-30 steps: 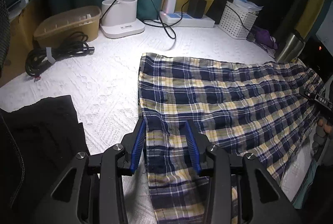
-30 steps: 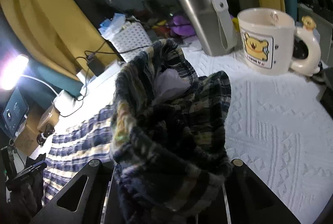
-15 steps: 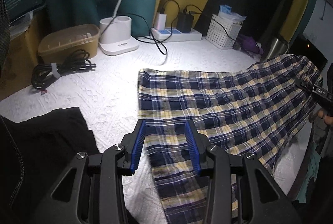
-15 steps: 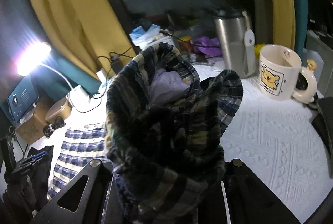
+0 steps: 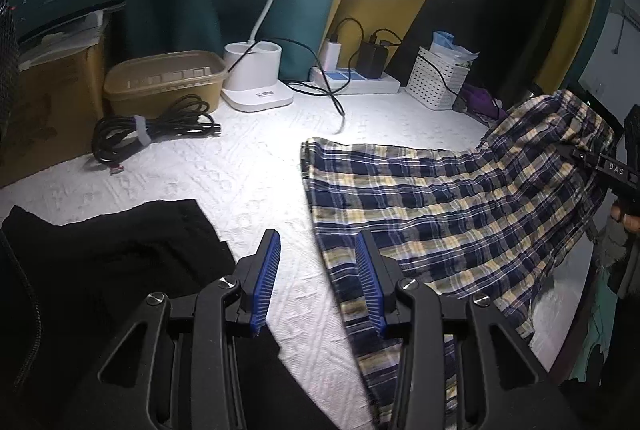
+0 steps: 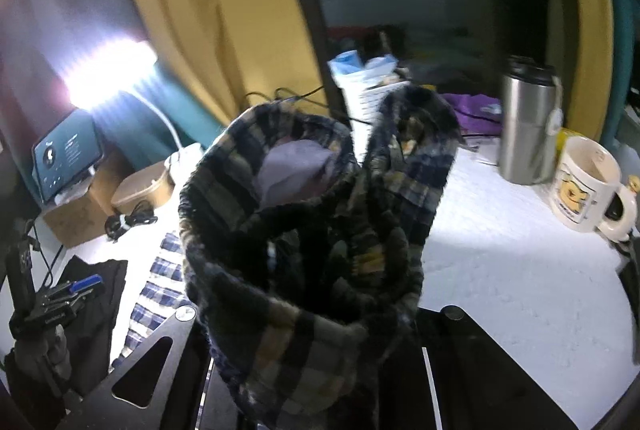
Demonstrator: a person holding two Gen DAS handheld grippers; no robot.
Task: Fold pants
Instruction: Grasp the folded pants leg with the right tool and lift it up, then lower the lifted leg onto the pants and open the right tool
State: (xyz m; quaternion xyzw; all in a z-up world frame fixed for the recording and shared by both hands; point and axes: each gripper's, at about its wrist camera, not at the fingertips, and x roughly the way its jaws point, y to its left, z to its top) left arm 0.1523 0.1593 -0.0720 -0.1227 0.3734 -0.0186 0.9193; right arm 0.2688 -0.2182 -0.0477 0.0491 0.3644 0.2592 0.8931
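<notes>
At the right gripper: clenched on a bunched end of the plaid pants, apparently the waistband, which fills the right wrist view as an open ring of cloth with a pale lining inside. That end hangs raised above the white tablecloth, seen in the left wrist view as a slope of cloth climbing toward the gripper at the frame's right edge.

Left gripper: released, blue pads apart with nothing between them, hovering over bare tablecloth just beside the near edge of the pants, with a black garment on its other side.

Pants, remainder: spread flat on the tablecloth, the leg-end edge lying roughly straight toward the lamp side, one strip trailing toward the camera past the left gripper.

Surroundings, outward: lamp base, tan tub, coiled cable, power strip and white basket along the back; steel tumbler and bear mug in the right wrist view.

Progress, judged: early to middle. A cross-fold looks under way, one end lifted but not yet laid over the other. Left to do: carry that end across, set it down square, smooth it, and likely fold once more.
</notes>
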